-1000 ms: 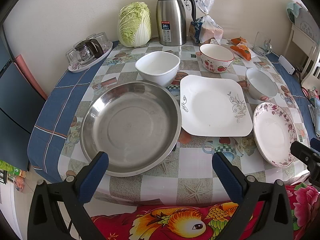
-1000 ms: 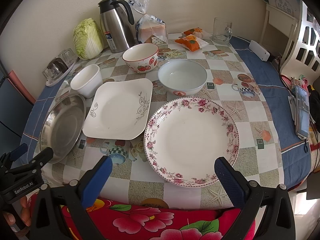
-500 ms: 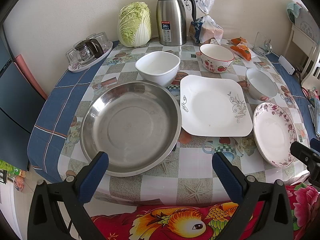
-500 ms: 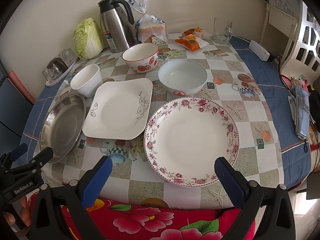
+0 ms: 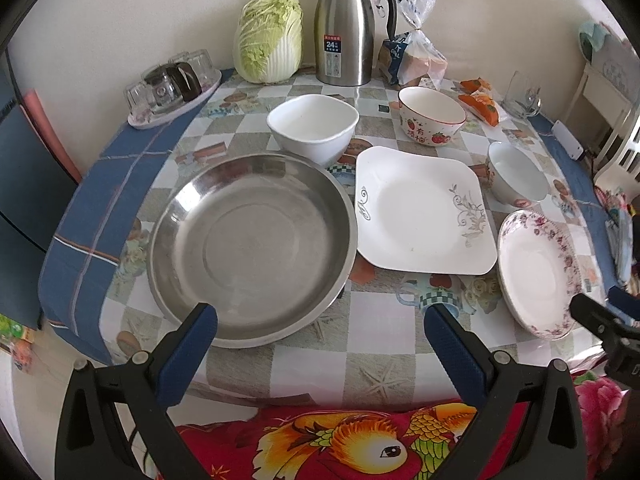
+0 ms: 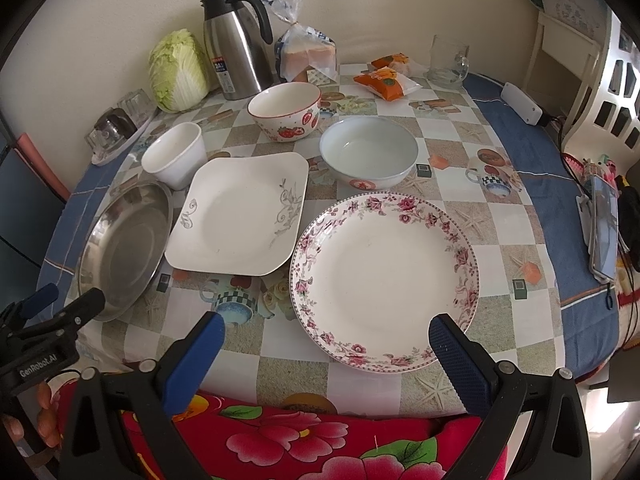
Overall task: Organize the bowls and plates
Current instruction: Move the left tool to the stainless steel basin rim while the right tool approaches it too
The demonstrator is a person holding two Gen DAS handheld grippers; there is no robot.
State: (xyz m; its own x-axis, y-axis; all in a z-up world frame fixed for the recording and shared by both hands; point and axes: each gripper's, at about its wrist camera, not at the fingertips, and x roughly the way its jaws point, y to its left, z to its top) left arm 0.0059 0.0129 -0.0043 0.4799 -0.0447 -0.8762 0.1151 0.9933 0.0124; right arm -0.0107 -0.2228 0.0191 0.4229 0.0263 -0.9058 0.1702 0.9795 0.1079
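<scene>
Both my left tongs (image 5: 320, 328) and my right tongs (image 6: 326, 338) hang wide apart and empty at the near edge of the worktop (image 6: 280, 372), so I judge the sorting not yet begun: nothing is stacked. Taking the square plate (image 6: 240, 220) as centre, I count three plates and three bowls. The steel plate (image 5: 252, 248) lies left of it and the flowered plate (image 6: 384, 276) right, while behind it stand the white bowl (image 5: 312, 128), the strawberry bowl (image 6: 286, 116) and the pale bowl (image 6: 368, 156).

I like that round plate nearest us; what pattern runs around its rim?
The round plate is white with a pink floral band around its rim, clearest in the right wrist view.
</scene>
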